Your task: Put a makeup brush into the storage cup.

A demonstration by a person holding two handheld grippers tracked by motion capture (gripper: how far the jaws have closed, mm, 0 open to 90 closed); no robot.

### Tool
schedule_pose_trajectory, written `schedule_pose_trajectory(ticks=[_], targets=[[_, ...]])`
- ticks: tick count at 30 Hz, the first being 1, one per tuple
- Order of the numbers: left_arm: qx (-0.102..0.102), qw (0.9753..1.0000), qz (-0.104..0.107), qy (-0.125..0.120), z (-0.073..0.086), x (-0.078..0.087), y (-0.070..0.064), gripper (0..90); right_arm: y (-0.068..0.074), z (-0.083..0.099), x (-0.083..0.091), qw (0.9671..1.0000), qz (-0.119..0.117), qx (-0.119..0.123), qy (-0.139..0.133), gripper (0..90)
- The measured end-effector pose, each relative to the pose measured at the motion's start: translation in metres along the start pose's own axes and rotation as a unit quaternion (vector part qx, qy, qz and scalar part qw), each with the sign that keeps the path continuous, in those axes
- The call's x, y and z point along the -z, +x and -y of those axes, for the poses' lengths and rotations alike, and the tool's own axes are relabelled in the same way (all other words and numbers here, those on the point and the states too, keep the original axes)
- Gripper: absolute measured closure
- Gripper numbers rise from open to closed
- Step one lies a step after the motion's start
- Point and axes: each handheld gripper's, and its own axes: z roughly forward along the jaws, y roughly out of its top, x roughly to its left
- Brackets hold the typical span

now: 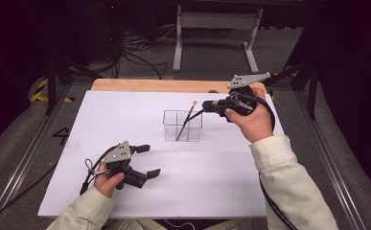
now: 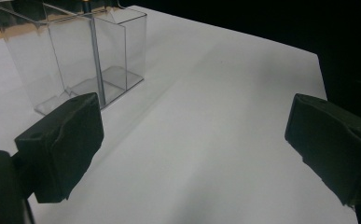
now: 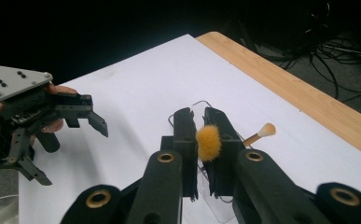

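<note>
**Brushes at the clear organiser**

Jaws of my right gripper [image 3: 201, 149] are pinched on a makeup brush with a fluffy orange-yellow head [image 3: 208, 142], the tuft squeezed between the two black pads. From the high view my right gripper [image 1: 207, 106] sits just beside the clear acrylic organiser [image 1: 182, 126], at its far right corner, above the rim. A second brush [image 1: 187, 120] with a pale tip leans inside the organiser, its dark handle slanting down toward the near wall; the right gripper view shows that pale tip [image 3: 267, 129] just right of my closed jaws.

My left gripper [image 1: 147, 160] rests well apart from the organiser, nearer to me and to its left, on the white table sheet [image 1: 221, 167]. Its jaws are spread wide with nothing between them. In the left gripper view the organiser [image 2: 75, 56] stands ahead of the left pad [image 2: 61, 144], its divider walls upright.
</note>
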Motion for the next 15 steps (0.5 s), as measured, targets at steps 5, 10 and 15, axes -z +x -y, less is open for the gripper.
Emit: schedule_pose_trajectory(ticks=[5, 10, 15], targets=[[0.001, 1.0000, 0.000, 0.002, 0.000, -0.001, -0.001, 5.1, 0.000, -0.004, -0.005, 1.0000, 0.005, 0.004, 0.006, 84.3], [-0.010, 0.9999, -0.005, 0.007, 0.000, -0.001, -0.001, 5.1, -0.002, -0.007, -0.009, 0.9998, 0.015, 0.005, 0.013, 84.3], [-0.011, 0.9999, -0.008, 0.010, 0.000, -0.001, 0.000, 5.1, -0.005, -0.010, -0.019, 0.9991, 0.026, 0.012, 0.030, 84.3]])
